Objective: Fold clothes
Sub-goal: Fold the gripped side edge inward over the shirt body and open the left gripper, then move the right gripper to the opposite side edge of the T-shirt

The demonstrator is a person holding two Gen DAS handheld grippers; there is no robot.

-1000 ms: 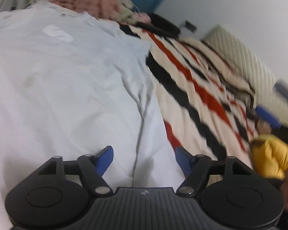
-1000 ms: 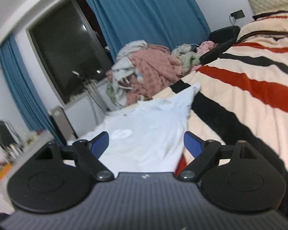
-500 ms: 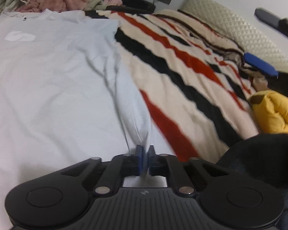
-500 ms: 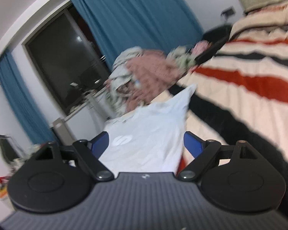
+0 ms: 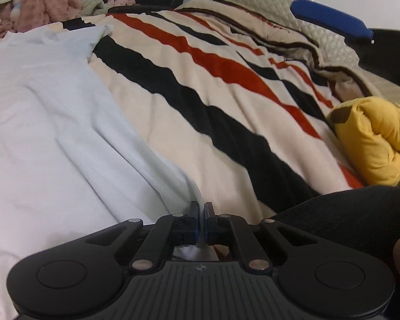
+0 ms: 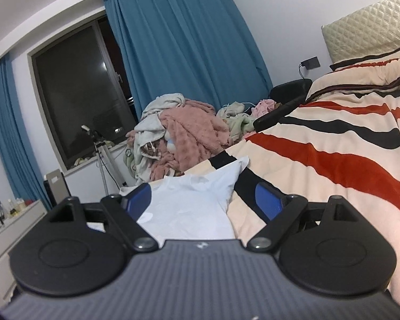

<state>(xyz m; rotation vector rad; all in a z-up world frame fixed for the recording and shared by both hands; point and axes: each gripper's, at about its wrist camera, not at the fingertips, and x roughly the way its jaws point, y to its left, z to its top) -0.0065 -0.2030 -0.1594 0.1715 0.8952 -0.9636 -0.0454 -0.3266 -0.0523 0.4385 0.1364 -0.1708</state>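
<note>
My left gripper (image 5: 200, 210) has its jaws pressed together on the near edge of the pale blue T-shirt (image 5: 53, 122), a bit of the cloth bunched behind the blue pads (I can see a white scrap of it under the linkage). From the pinch, creases fan away across the shirt, which lies spread over the left part of the bed on the striped blanket (image 5: 226, 101), cream with black and red bands. One sleeve (image 5: 93, 37) points toward the far end of the bed.

My right gripper (image 6: 204, 202) is wide open, with nothing between its blue pads; it hangs above the bed, and through the gap I look down on the same T-shirt (image 6: 194, 208), its sleeve (image 6: 237, 168) lying on a black stripe of the blanket (image 6: 333, 165). In the left view that gripper's blue pad (image 5: 330, 24) shows at the upper right, well apart from the shirt.

To the right of the pinch sits a yellow cushion (image 5: 373, 138) on the blanket. Past the far end of the shirt is a heap of laundry (image 6: 181, 136), mostly a pink fleece. Behind it hang blue curtains (image 6: 186, 42) beside a dark window (image 6: 77, 101), and a quilted headboard (image 6: 368, 34) stands at the right.
</note>
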